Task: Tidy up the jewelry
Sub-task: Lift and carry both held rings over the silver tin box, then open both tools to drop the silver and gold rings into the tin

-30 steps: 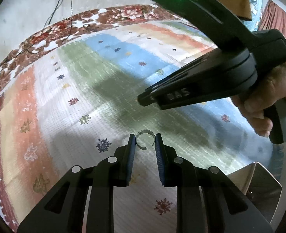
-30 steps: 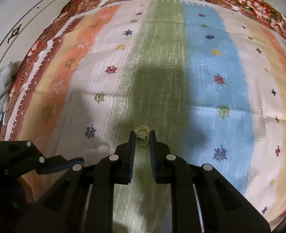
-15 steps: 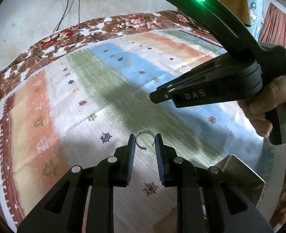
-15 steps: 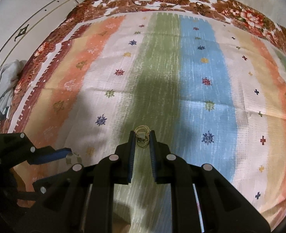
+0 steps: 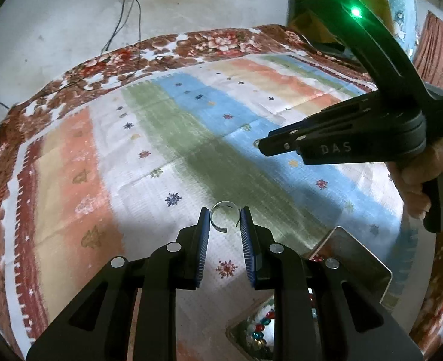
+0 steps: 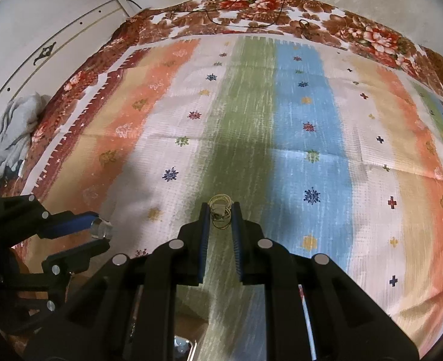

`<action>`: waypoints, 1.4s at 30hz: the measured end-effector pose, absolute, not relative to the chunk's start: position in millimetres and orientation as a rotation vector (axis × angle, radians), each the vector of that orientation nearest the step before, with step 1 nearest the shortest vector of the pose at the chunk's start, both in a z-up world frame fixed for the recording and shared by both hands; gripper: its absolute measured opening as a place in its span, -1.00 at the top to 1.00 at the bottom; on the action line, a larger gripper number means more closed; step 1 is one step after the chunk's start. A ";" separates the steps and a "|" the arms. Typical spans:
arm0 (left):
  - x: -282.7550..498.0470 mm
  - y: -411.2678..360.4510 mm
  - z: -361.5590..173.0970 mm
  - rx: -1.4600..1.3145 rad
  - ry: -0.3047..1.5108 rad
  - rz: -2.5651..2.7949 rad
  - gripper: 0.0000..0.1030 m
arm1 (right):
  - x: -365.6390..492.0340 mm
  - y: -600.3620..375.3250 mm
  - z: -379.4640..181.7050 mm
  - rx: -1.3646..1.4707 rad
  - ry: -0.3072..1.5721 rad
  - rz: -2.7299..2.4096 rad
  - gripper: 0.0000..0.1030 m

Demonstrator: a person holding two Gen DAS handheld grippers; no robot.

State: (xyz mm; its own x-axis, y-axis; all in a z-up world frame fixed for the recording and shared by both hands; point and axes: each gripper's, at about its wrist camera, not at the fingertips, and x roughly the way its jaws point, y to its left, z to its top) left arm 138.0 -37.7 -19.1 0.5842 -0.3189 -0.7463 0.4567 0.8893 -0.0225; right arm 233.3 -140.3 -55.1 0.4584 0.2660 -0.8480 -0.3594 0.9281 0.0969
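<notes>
My left gripper [image 5: 224, 217] is shut on a silver open ring [image 5: 224, 216], held at the fingertips above the striped bedspread [image 5: 161, 150]. The ring also shows in the right wrist view [image 6: 101, 229], between the left gripper's tips at the left edge. My right gripper [image 6: 220, 210] is shut on a small gold ring-shaped jewelry piece [image 6: 220, 210], held up over the green stripe. In the left wrist view the right gripper [image 5: 262, 144] reaches in from the right, higher than the left one.
A metal jewelry box [image 5: 356, 258] with its lid open stands below the left gripper at lower right; coloured beads [image 5: 260, 328] lie inside. A floral blanket [image 6: 281, 15] borders the bedspread. Grey cloth [image 6: 8, 138] lies at the bed's left edge.
Both grippers have risen and drawn back from the bedspread, each still holding its piece. More of the bed and the metal box have come into view.
</notes>
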 end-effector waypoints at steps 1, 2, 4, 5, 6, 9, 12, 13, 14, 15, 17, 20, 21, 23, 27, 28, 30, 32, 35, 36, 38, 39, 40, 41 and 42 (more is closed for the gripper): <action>136.0 -37.0 -18.4 0.177 0.831 -0.454 0.60 | 231.3 -140.5 -54.6 -0.101 1.025 0.388 0.70; 133.5 -36.3 -17.5 0.177 0.830 -0.450 0.60 | 229.2 -140.2 -54.2 -0.102 1.026 0.392 0.70; 129.1 -35.3 -16.0 0.176 0.826 -0.446 0.60 | 225.0 -140.2 -52.6 -0.101 1.021 0.397 0.70; 126.3 -35.1 -14.5 0.174 0.823 -0.446 0.60 | 221.7 -139.5 -50.8 -0.103 1.016 0.404 0.70; 124.8 -34.9 -13.2 0.172 0.819 -0.445 0.60 | 219.1 -139.1 -50.0 -0.104 1.012 0.406 0.70; 118.4 -35.0 -9.5 0.167 0.806 -0.449 0.60 | 210.6 -137.9 -46.2 -0.108 0.998 0.412 0.70; 109.2 -35.2 -5.8 0.157 0.794 -0.454 0.60 | 201.2 -137.7 -42.3 -0.105 0.985 0.424 0.70; 106.2 -35.2 -5.2 0.154 0.793 -0.454 0.60 | 197.7 -137.8 -41.1 -0.103 0.982 0.430 0.70; 103.0 -35.3 -4.6 0.150 0.793 -0.454 0.60 | 192.1 -137.7 -39.6 -0.100 0.977 0.440 0.70; 100.4 -35.7 -4.0 0.146 0.792 -0.456 0.60 | 188.4 -137.4 -38.8 -0.099 0.975 0.445 0.70; 93.7 -35.9 -3.4 0.140 0.793 -0.464 0.60 | 179.0 -135.9 -37.7 -0.101 0.972 0.462 0.70; 82.8 -36.7 -3.0 0.139 0.792 -0.470 0.60 | 163.8 -133.2 -36.2 -0.104 0.968 0.487 0.70; 79.4 -37.0 -2.9 0.138 0.791 -0.470 0.60 | 159.0 -132.7 -35.8 -0.105 0.965 0.494 0.70; 72.7 -36.8 -2.7 0.134 0.788 -0.473 0.60 | 148.0 -133.4 -35.1 -0.102 0.961 0.508 0.70; 58.3 -38.0 -2.5 0.130 0.782 -0.474 0.60 | 128.3 -135.8 -34.6 -0.090 0.957 0.538 0.70; 56.1 -38.3 -2.4 0.130 0.781 -0.472 0.60 | 125.1 -136.5 -34.6 -0.089 0.957 0.542 0.70; 49.2 -39.4 -2.8 0.128 0.780 -0.473 0.60 | 117.9 -137.4 -35.1 -0.085 0.958 0.553 0.70; 44.9 -40.4 -3.7 0.125 0.781 -0.477 0.60 | 112.2 -138.4 -36.7 -0.080 0.961 0.557 0.70; 39.5 -41.2 -5.6 0.124 0.786 -0.476 0.60 | 104.8 -140.4 -39.8 -0.073 0.969 0.563 0.69; 38.5 -41.2 -6.5 0.121 0.791 -0.479 0.60 | 102.2 -141.4 -40.8 -0.069 0.972 0.565 0.68; 35.7 -40.9 -7.4 0.122 0.792 -0.478 0.51 | 98.4 -144.1 -42.5 -0.057 0.980 0.567 0.58; 34.5 -41.0 -7.5 0.122 0.791 -0.479 0.41 | 96.9 -145.2 -42.8 -0.052 0.981 0.568 0.43; 34.1 -40.8 -7.5 0.121 0.789 -0.478 0.30 | 95.4 -145.9 -42.7 -0.049 0.981 0.571 0.35; 33.8 -40.6 -7.4 0.120 0.788 -0.478 0.27 | 93.3 -147.1 -42.2 -0.042 0.978 0.575 0.23; 33.2 -40.6 -7.3 0.119 0.786 -0.479 0.25 | 92.0 -148.1 -41.6 -0.037 0.974 0.579 0.21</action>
State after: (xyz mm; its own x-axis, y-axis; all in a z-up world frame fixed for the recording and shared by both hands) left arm 33.2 -40.6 -7.3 0.6055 -0.3698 -0.7047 0.4569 0.8865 -0.0727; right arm 92.0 -148.1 -41.6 0.4238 0.4463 -0.7882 -0.4789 0.8490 0.2232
